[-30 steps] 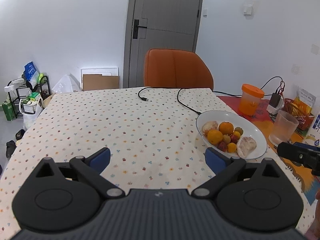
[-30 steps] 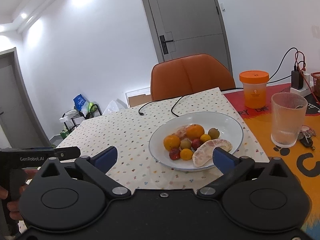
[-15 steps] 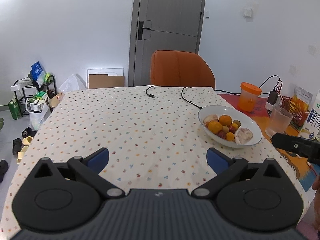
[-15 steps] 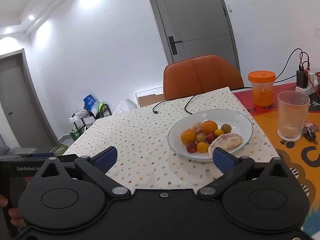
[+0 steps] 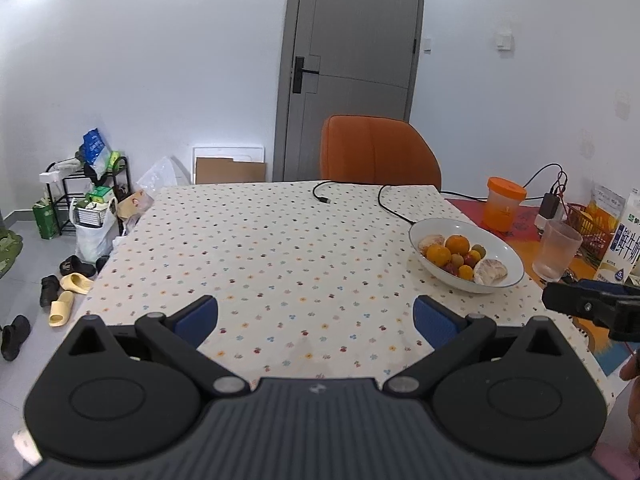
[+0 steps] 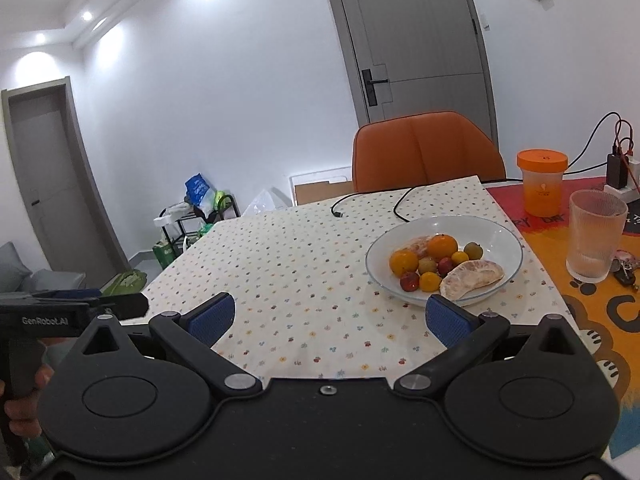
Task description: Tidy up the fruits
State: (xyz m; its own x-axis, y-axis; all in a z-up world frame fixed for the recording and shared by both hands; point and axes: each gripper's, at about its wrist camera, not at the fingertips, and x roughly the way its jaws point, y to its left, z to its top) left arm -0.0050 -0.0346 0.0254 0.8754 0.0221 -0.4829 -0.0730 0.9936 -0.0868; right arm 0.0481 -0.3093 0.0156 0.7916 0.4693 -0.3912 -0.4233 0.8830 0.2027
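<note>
A white bowl (image 5: 504, 250) (image 6: 492, 232) stands on the right side of the dotted tablecloth. It holds oranges (image 6: 442, 246), small red and yellow-green fruits (image 6: 428, 266) and a peeled pomelo piece (image 6: 472, 276). My left gripper (image 5: 316, 318) is open and empty, held near the table's front edge, left of the bowl. My right gripper (image 6: 328, 318) is open and empty, with its right finger just in front of the bowl. Each gripper shows at the edge of the other's view.
A ribbed glass (image 6: 594, 234), an orange-lidded jar (image 6: 542, 188), keys (image 6: 624, 270) and a milk carton (image 5: 624, 240) stand right of the bowl. A black cable (image 5: 360, 196) lies at the table's back. An orange chair (image 5: 380, 152) stands behind the table.
Both grippers have pulled back and up from the table, so the bowl looks smaller and farther. Both stay open and empty.
</note>
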